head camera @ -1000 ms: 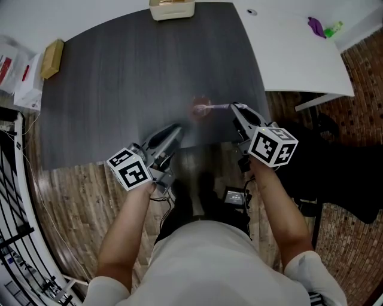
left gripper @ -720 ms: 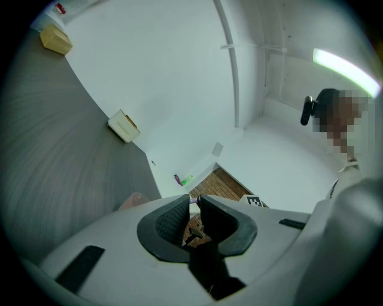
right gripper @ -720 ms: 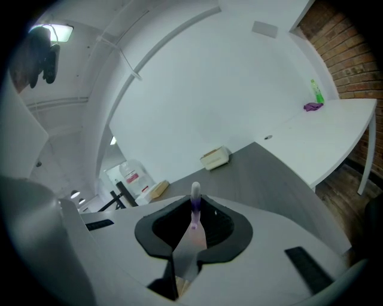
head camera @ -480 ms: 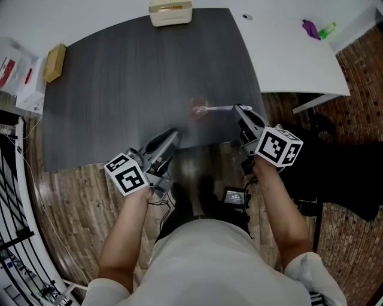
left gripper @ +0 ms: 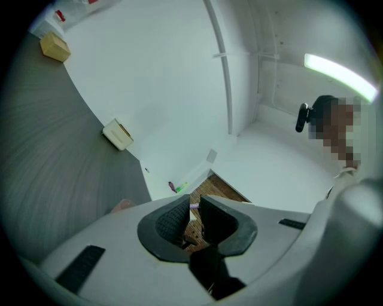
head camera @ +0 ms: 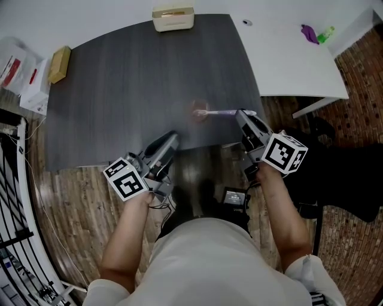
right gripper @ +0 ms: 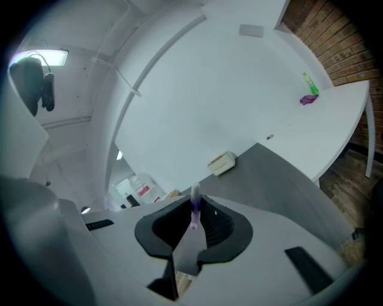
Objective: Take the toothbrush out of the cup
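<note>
A small pinkish cup stands on the dark grey table, near its front edge. A toothbrush with a purple handle lies almost level, and its white head is over the cup's rim. Whether the head is inside the cup I cannot tell. My right gripper is shut on the handle end, just right of the cup. In the right gripper view the toothbrush stands up between the pads of the right gripper. My left gripper hangs at the table's front edge, left of the cup, shut and holding nothing. In the left gripper view the left gripper has its pads nearly touching.
A beige box sits at the table's far edge. A tan box and white packs lie at the left. A white table on the right carries a purple and green item. The floor below is brick-patterned.
My right gripper has shifted a little right and toward me, drawing the toothbrush out level. The left gripper has drawn back slightly toward me.
</note>
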`<state>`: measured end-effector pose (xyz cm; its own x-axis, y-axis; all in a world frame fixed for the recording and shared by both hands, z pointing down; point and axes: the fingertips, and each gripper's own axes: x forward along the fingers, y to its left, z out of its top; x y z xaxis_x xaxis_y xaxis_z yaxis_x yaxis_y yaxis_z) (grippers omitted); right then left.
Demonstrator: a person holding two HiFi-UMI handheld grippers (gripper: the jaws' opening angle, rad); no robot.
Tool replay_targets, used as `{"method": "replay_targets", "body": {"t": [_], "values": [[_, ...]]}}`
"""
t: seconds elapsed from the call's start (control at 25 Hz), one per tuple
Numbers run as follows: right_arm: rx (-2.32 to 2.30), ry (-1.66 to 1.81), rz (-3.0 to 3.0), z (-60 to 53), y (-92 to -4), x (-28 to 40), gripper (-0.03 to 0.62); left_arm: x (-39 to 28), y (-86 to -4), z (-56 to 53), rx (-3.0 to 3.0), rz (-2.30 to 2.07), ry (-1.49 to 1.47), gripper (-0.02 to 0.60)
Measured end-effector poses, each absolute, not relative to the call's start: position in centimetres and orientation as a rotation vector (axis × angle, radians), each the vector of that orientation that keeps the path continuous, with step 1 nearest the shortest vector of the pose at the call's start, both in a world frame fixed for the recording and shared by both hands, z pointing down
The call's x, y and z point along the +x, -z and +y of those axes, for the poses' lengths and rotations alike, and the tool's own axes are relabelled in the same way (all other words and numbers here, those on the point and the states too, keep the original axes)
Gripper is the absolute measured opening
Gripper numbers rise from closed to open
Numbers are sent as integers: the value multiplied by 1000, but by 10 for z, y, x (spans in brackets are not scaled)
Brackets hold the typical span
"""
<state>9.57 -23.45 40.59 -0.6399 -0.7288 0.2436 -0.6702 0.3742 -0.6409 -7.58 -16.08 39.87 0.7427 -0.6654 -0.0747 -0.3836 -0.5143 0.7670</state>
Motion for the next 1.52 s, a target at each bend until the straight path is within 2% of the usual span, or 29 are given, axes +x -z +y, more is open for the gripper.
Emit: {"method": "replay_targets", "body": {"t": [0.96,1.28,1.52], "values": [[-1043,1093,2498,-205,-339,95,52,-90,-350,-137,2210,-780,516,52],[-943,1087,2493,-196,-348,115,52,-92,-331,-128,2237,-758,532,52],[-920,1113,2478,-183,-310,89,52,-95,-323,-121,2254,-761,538,52]]}}
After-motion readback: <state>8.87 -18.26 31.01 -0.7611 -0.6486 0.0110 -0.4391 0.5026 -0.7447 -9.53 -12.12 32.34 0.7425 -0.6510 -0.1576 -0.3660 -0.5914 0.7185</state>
